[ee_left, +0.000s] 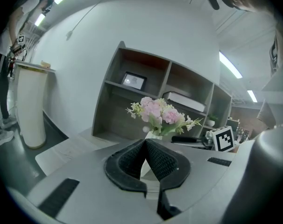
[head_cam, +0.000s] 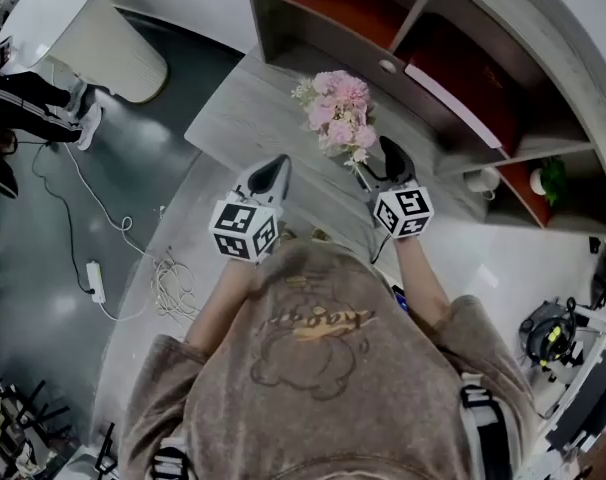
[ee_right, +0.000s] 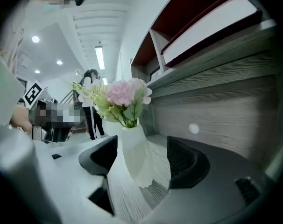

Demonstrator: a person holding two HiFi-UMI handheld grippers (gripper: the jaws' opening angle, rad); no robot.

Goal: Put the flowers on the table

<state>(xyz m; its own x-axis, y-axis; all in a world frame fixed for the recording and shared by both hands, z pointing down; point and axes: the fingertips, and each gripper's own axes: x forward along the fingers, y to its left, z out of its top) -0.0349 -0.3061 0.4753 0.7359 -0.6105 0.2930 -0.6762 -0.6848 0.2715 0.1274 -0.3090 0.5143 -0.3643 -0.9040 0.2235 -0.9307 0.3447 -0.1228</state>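
Note:
A bunch of pink flowers [head_cam: 338,113] in a white vase [ee_right: 137,157] stands on the grey wood-grain table [head_cam: 243,118], close to the shelf unit. My right gripper [ee_right: 142,143] is open, its jaws on either side of the vase with a gap on the right side. In the head view the right gripper [head_cam: 383,163] sits just behind the bouquet. My left gripper [head_cam: 273,173] hovers to the left of it, shut and empty. In the left gripper view the gripper [ee_left: 145,143] points at the flowers [ee_left: 160,113] from a short distance.
A grey shelf unit [head_cam: 433,58] with red-backed compartments lines the table's far edge and holds a small potted plant [head_cam: 551,178]. A white column [head_cam: 83,28] stands at the left. A power strip [head_cam: 96,280] and cables lie on the floor. A person's legs [head_cam: 33,98] show far left.

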